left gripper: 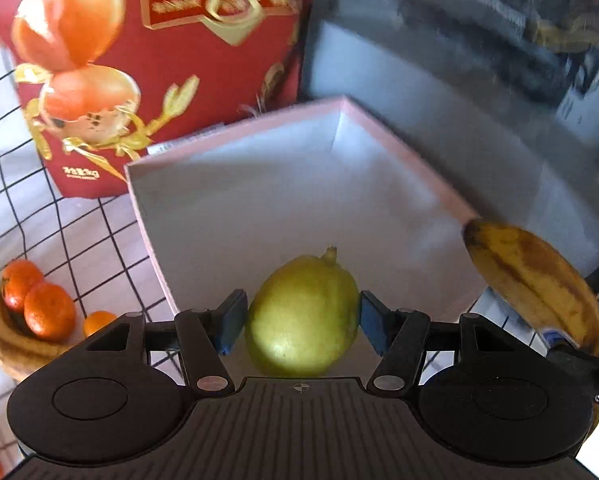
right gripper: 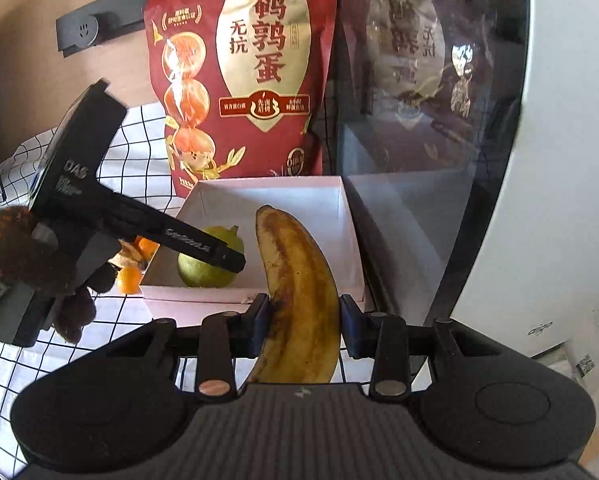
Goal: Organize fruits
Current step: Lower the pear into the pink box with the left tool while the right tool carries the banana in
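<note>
The left gripper has its 2 blue-padded fingers pressed against the sides of a green, rounded pear, clamping it just inside the near edge of the shallow white cardboard box with a pink rim. From the right wrist camera the same pear sits low in the box, at its front left, partly hidden by the black body of the left gripper reaching in from the left; whether the pear touches the box floor cannot be told.

The right gripper is closed on a ripe yellow banana with brown streaks, gripped at mid-length, its tip pointing forward over the front wall of the box. The left camera shows that banana only at its right border, beside the box's right edge.

Only the left view shows a round wooden dish holding 2 small orange mandarins on the white cloth with a black grid. Only the right view gives the whole tall red foil pouch with gold print standing behind the box, plus a grey wall socket strip and a white appliance with a dark glass front on the right.
</note>
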{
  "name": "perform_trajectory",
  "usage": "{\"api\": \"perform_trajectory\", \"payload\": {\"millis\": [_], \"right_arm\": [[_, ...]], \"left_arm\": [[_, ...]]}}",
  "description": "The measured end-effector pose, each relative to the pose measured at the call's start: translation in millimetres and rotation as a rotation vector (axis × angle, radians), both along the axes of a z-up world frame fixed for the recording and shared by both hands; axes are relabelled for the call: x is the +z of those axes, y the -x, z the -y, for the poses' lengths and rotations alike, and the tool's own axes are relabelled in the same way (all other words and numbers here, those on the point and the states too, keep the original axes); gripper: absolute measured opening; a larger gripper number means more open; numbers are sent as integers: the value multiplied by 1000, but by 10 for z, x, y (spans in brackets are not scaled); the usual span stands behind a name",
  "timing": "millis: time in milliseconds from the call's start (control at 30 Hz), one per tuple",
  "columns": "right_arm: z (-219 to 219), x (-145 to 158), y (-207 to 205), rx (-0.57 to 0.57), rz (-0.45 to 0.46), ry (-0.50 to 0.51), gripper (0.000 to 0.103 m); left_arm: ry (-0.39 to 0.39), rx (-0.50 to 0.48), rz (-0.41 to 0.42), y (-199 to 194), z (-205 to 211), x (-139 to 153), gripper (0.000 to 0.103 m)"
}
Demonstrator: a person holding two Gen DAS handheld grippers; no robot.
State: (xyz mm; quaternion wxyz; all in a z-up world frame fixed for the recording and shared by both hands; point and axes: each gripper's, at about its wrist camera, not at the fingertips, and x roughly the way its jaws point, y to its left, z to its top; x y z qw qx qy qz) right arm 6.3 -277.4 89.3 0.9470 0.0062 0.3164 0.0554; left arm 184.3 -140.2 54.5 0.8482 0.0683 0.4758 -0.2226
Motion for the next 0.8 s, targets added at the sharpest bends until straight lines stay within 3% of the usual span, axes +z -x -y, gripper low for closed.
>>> {"api": "perform_trajectory", "payload": {"millis": [100, 167, 567, 667, 800], "right_arm": [[-32, -19, -71, 6, -15, 3, 36], [-53, -20, -104, 13, -17, 3, 36], [-129, 161, -419, 80, 19, -4, 36], [-210, 294, -698, 122, 36, 35, 36], [-380, 249, -1239, 205, -27, 86, 37]], "left_arm": [[-88, -50, -52, 0, 73, 13, 65], [-99, -66, -68, 28, 44, 34, 65], [-74, -109, -33, 182, -183, 74, 65], [-62, -122, -16, 241, -232, 76, 65], [-24, -126, 17, 352, -328, 90, 64]]}}
